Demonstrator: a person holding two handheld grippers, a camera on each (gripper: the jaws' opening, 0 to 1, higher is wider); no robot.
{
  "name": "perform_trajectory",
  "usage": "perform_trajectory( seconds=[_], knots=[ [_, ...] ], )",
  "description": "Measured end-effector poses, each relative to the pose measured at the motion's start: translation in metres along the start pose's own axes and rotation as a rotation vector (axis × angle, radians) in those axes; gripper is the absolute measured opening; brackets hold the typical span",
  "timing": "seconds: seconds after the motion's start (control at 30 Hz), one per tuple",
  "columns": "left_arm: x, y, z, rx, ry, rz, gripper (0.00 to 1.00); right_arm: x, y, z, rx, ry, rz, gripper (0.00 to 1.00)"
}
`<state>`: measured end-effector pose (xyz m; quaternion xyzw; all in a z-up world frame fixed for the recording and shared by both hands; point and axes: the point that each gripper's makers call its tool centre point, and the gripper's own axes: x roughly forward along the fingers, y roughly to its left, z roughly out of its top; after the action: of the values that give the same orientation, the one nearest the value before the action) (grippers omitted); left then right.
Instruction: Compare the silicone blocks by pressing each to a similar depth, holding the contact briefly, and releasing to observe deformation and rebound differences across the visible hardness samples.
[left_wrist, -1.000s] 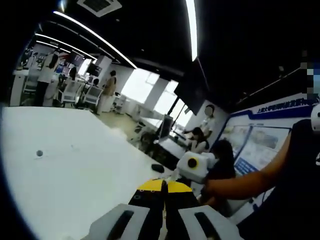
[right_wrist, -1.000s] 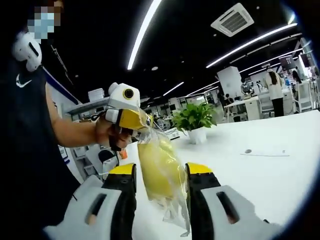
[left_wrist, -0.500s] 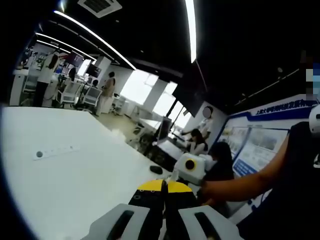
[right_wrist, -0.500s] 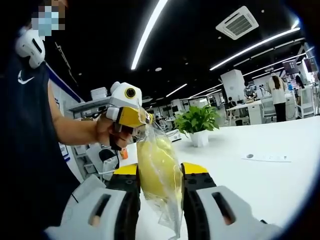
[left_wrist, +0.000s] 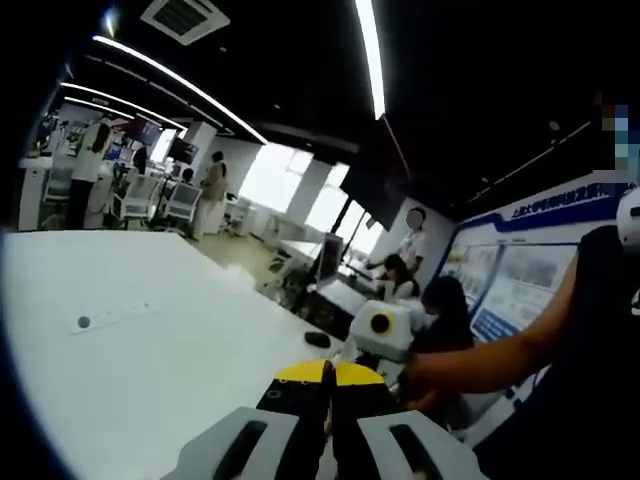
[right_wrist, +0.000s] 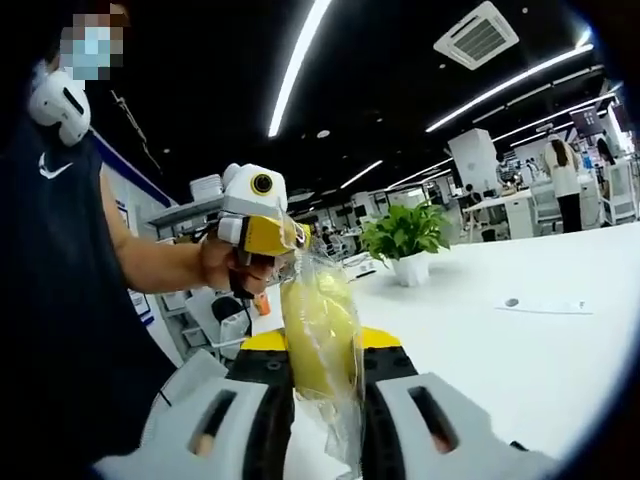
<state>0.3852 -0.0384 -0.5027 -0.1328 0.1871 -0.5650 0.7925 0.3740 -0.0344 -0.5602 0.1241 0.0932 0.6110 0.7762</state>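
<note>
A: Silicone block (right_wrist: 320, 330), yellow, bagged — where?
B: Above the white bench (right_wrist: 520, 350), squeezed in the right claw (right_wrist: 322, 362). Left claw (right_wrist: 290, 238) pinches the bag's (right_wrist: 340, 420) top, jaws together.

You have a big white table (left_wrist: 150, 370) in front of you. A thin flat strip with a dark round dot (left_wrist: 112, 317) lies on it, far out on the top. A green plant in a white pot (right_wrist: 408, 243) stands on the table's far side.
</note>
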Motion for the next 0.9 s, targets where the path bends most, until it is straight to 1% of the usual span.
perform_trajectory(
  seconds=[0.17, 0.23, 0.37, 0.5, 0.6, 0.67, 0.73, 0.8, 0.83, 0.9],
  knots=[
    [-0.0007, -0.0032, 0.0008, -0.005, -0.006, -0.017, 0.0, -0.0015, 0.0035, 0.0014, 0.027, 0.005, 0.013, 0.12],
    [-0.0001, -0.0033, 0.0016, 0.028, -0.007, -0.019, 0.0, -0.0022, 0.0038, 0.0017, 0.052, 0.011, 0.014, 0.11],
    [0.0014, -0.0043, 0.0025, 0.07, -0.013, -0.02, 0.0, -0.0037, 0.0035, 0.003, 0.066, 0.028, 0.012, 0.1],
    [0.0011, -0.0029, 0.0032, 0.089, -0.015, -0.021, 0.0, -0.0034, 0.0045, 0.0021, 0.095, 0.05, 0.024, 0.08],
    [0.0003, -0.0028, 0.0014, 0.112, -0.005, -0.026, 0.01, -0.0035, 0.0047, 0.0005, 0.093, 0.063, 0.023, 0.07],
    [0.0, -0.0016, 0.0011, 0.115, -0.006, -0.025, 0.01, -0.0031, 0.0044, -0.0001, 0.111, 0.072, 0.027, 0.06],
    [-0.0004, -0.0004, 0.0011, 0.095, -0.007, -0.028, 0.01, -0.0026, 0.0041, 0.0001, 0.122, 0.075, 0.029, 0.06],
    [-0.0003, -0.0011, 0.002, 0.106, -0.013, -0.029, 0.01, -0.0025, 0.0037, 0.0009, 0.131, 0.074, 0.03, 0.06],
    [-0.0003, -0.0012, 0.0029, 0.126, -0.018, -0.031, 0.01, -0.0025, 0.0035, 0.0012, 0.134, 0.073, 0.031, 0.06],
    [-0.0004, -0.0012, 0.0021, 0.129, -0.014, -0.031, 0.01, -0.0019, 0.0047, 0.0009, 0.142, 0.081, 0.035, 0.05]
  ],
)
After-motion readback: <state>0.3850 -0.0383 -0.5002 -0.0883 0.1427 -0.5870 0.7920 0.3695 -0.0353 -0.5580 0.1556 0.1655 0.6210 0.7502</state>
